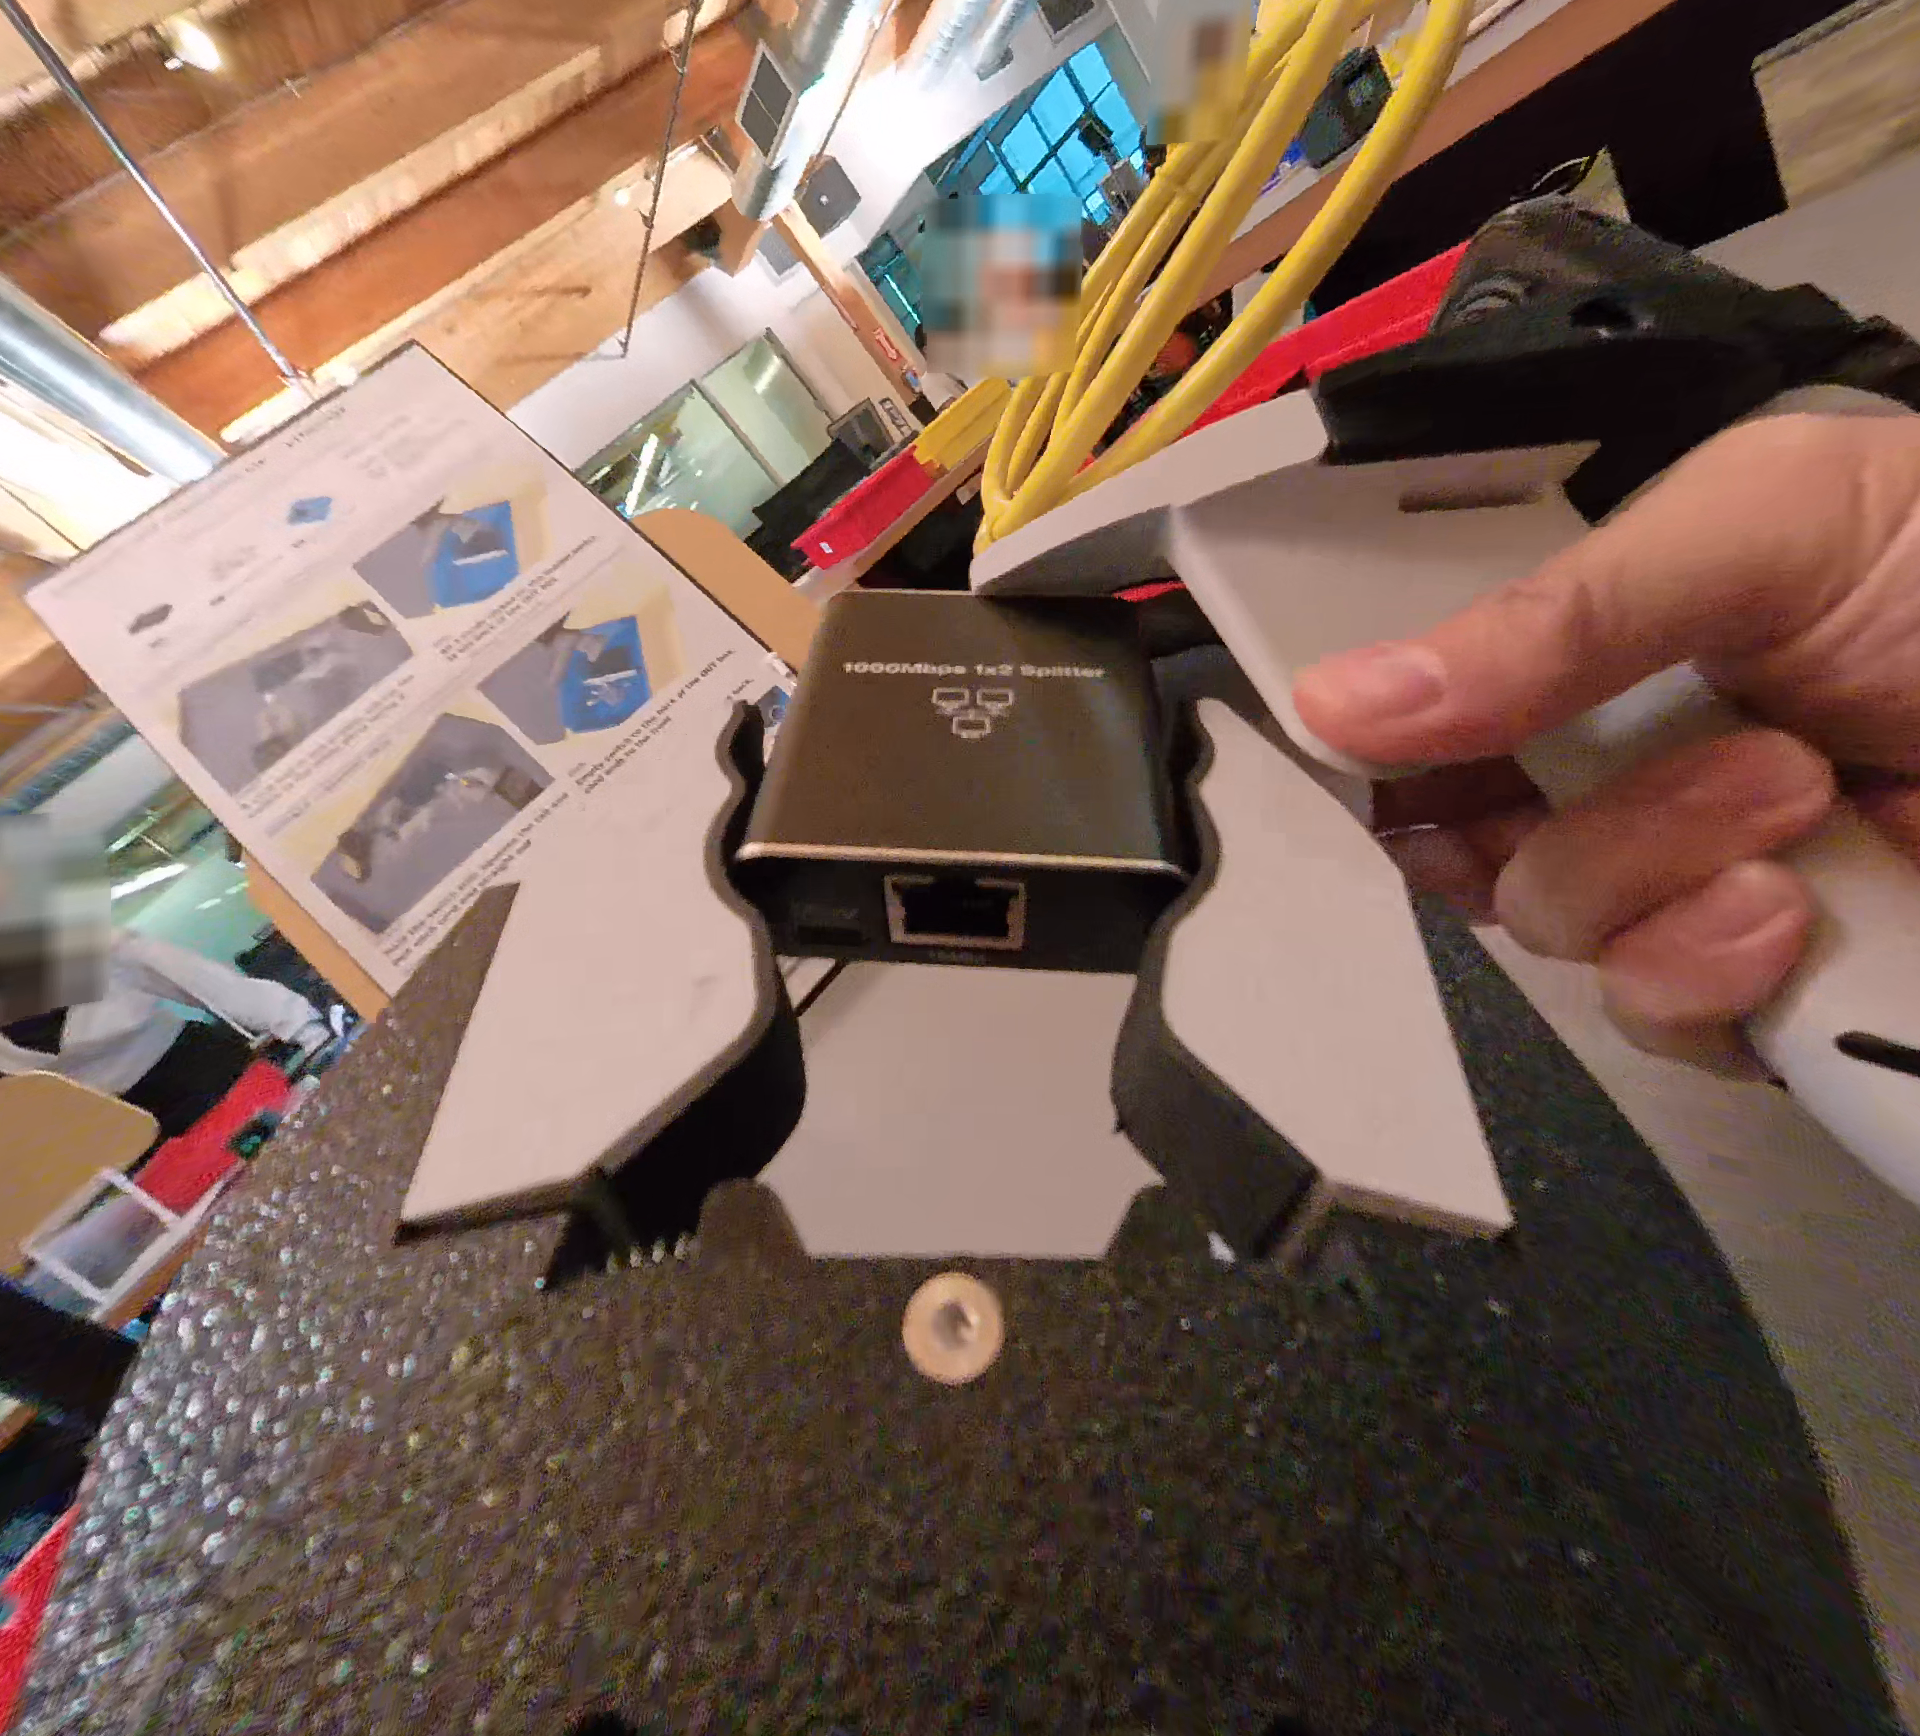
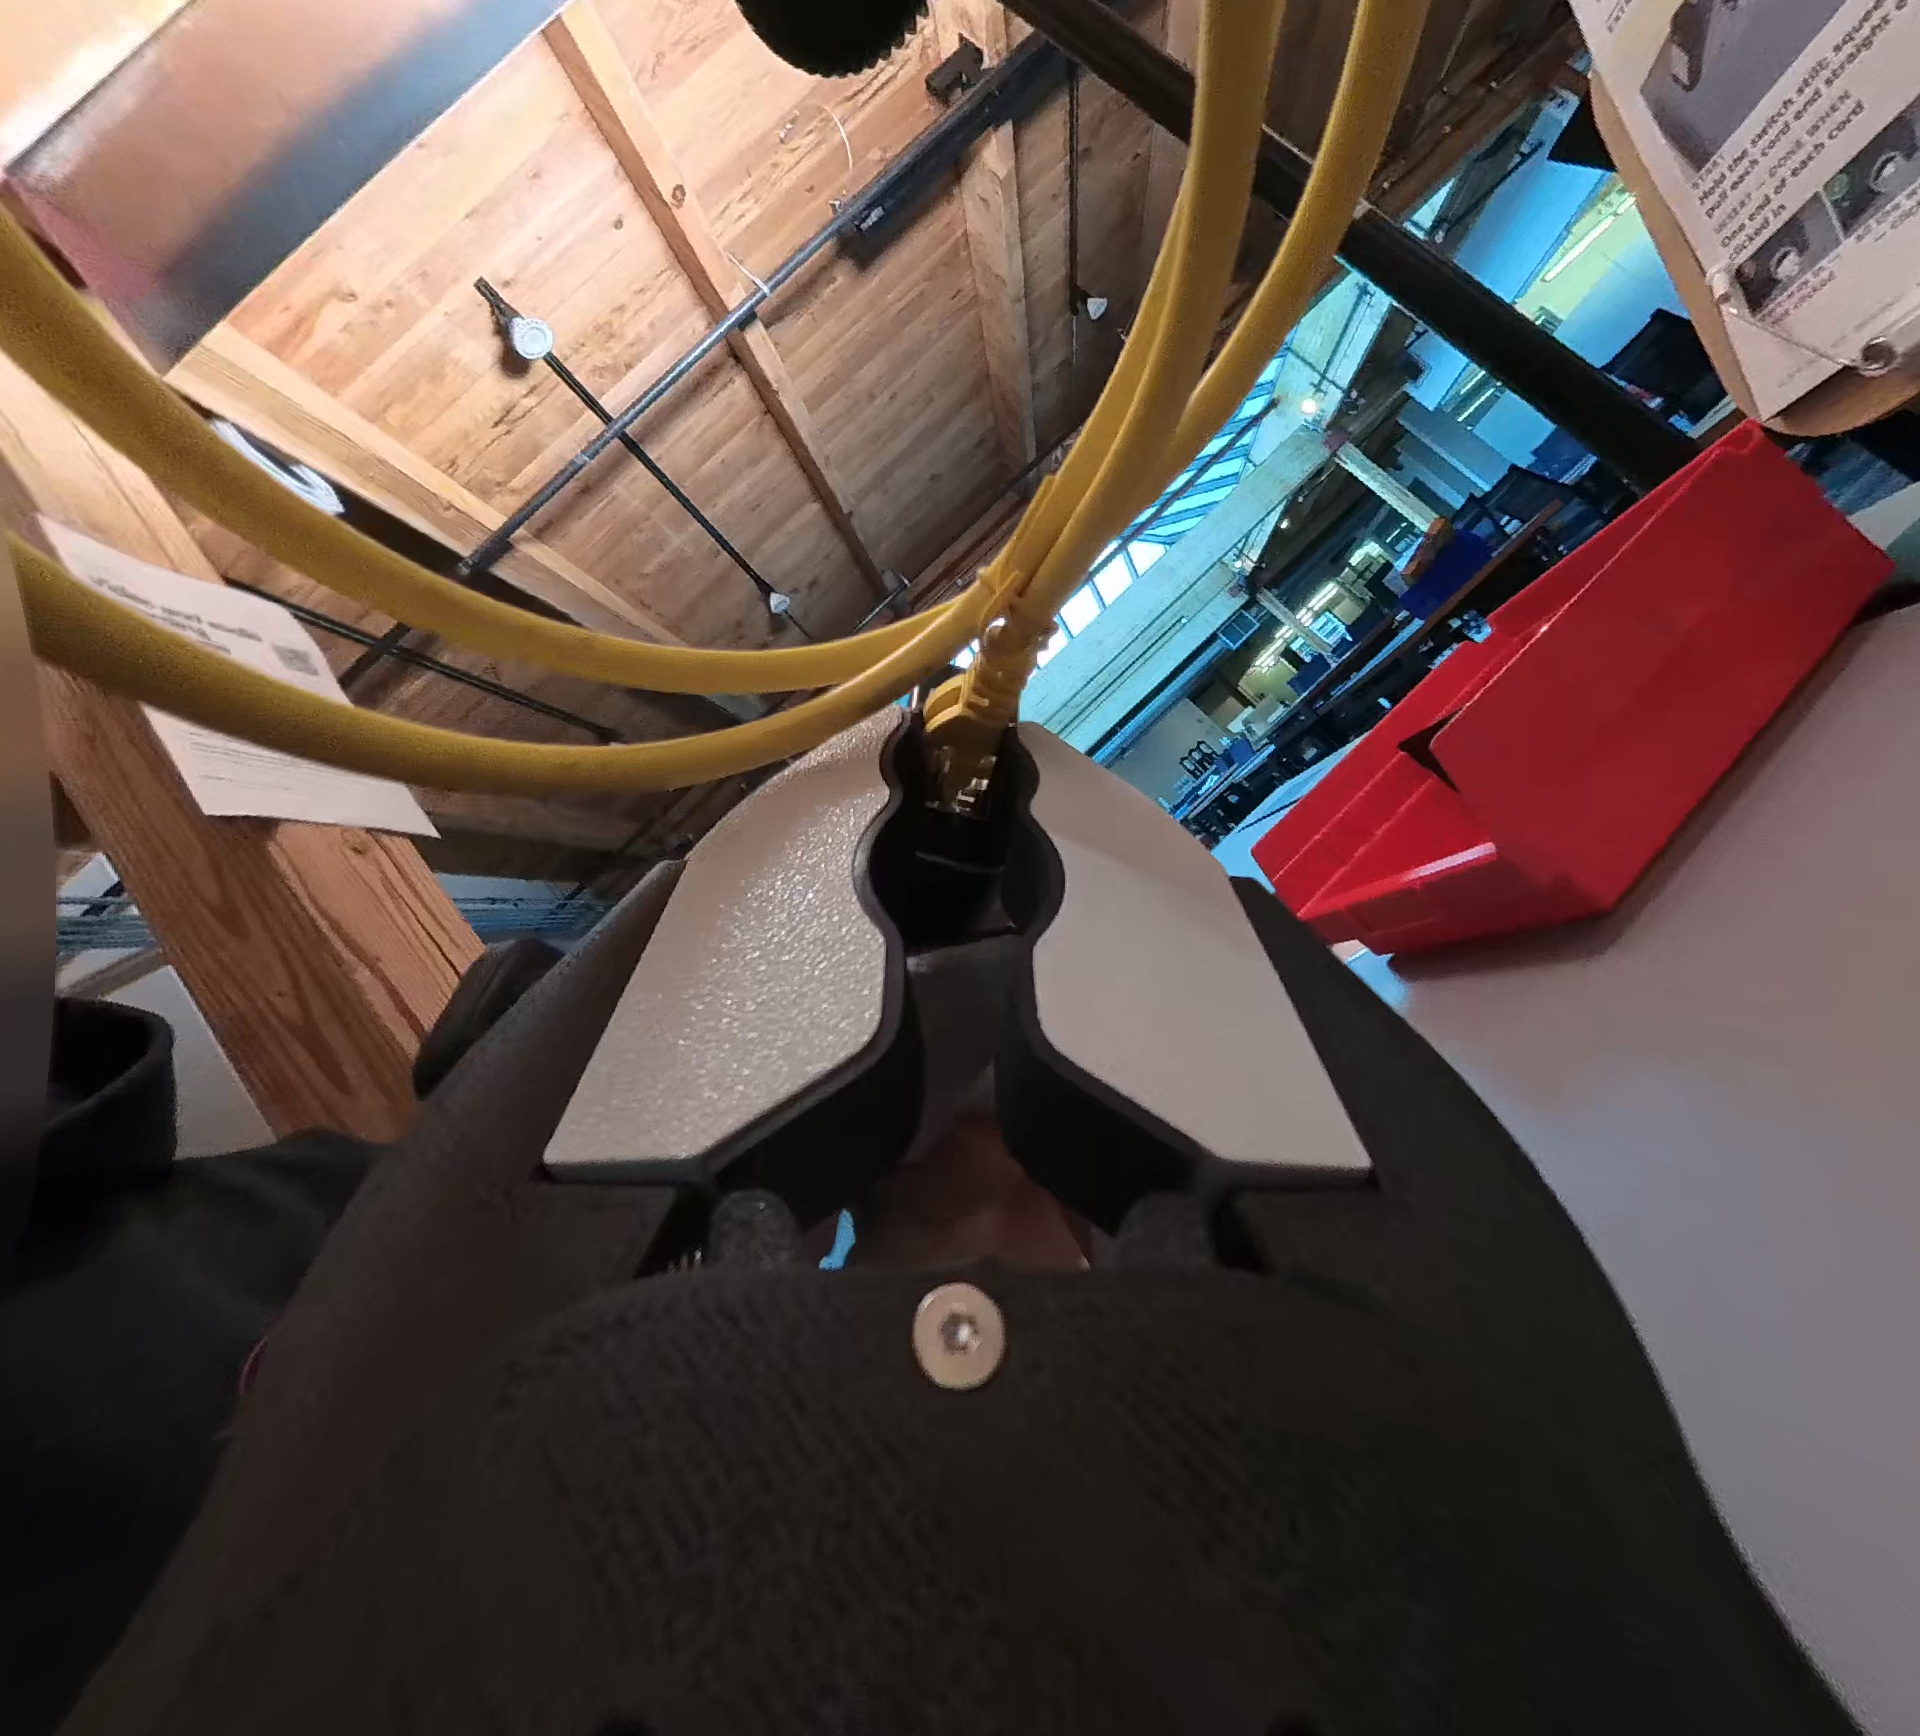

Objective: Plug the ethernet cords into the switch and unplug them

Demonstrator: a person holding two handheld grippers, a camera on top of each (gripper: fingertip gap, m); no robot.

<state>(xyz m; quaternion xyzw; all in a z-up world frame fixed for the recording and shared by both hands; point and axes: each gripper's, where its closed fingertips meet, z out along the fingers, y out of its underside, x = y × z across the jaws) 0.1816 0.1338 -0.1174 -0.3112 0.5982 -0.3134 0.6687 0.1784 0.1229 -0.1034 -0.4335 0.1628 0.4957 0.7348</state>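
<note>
Behind switch [image 1: 961, 751], cord's [image 1: 1226, 232] far plug hidden

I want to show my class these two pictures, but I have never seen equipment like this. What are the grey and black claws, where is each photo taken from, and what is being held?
There is no robot here: a person holds a two-finger gripper in each hand, and each gripper carries a wide-angle camera looking along its fingers.

The left wrist view shows the left gripper closed on a small black switch, its empty port facing the camera. Behind it is the right gripper, with the person's hand on its handle.

The right wrist view looks upward at a wooden ceiling. The right gripper pinches the plug of a yellow ethernet cord, whose loops hang around it. A red bin sits on the grey table.

The cord is not plugged in yet.
</note>
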